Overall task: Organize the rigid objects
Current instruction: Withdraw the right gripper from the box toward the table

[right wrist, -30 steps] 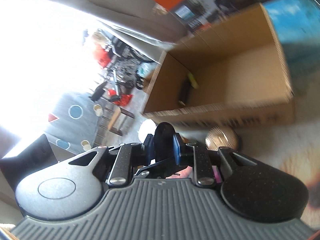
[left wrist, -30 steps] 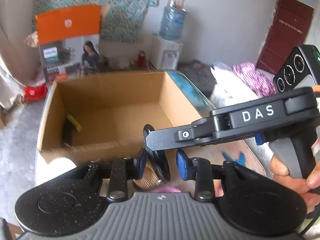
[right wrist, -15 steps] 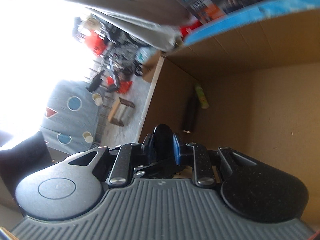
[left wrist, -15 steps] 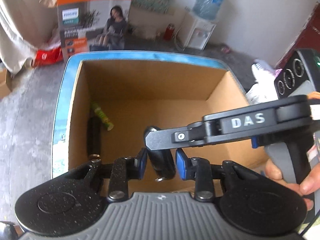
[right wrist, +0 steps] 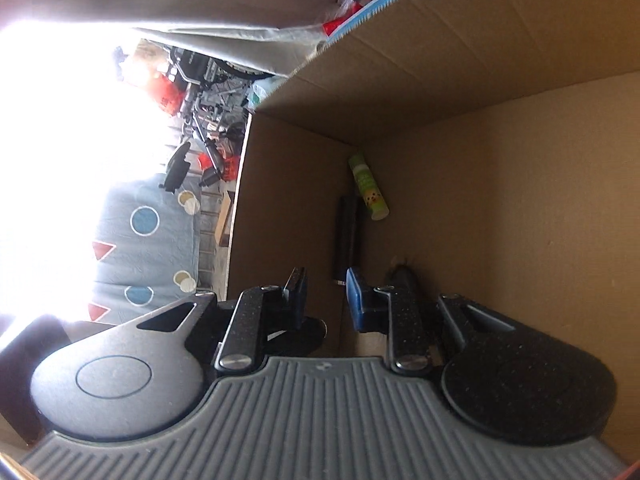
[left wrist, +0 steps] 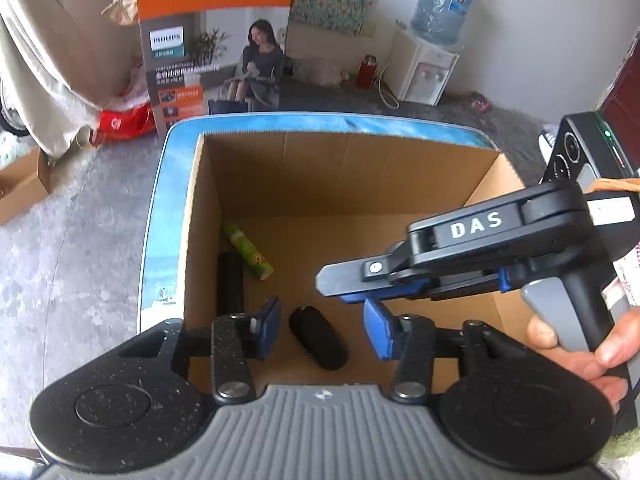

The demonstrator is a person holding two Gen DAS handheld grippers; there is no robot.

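Low in the left wrist frame, the left gripper (left wrist: pixel 322 330) hangs over the cardboard box (left wrist: pixel 344 172), jaws released. A black oval case (left wrist: pixel 318 337) lies loose on the box floor between them. Entering from the right edge, the right gripper (left wrist: pixel 340 294) also has its jaws released; in its own view the case (right wrist: pixel 404 276) is mostly hidden behind a finger. A green tube (left wrist: pixel 248 250) and a black cylinder (left wrist: pixel 230 282) lie by the box's left wall, the cylinder's near end cut off.

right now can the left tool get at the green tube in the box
Probably yes. The left tool is open above the open box, and the green tube lies uncovered ahead, beside a black cylinder.
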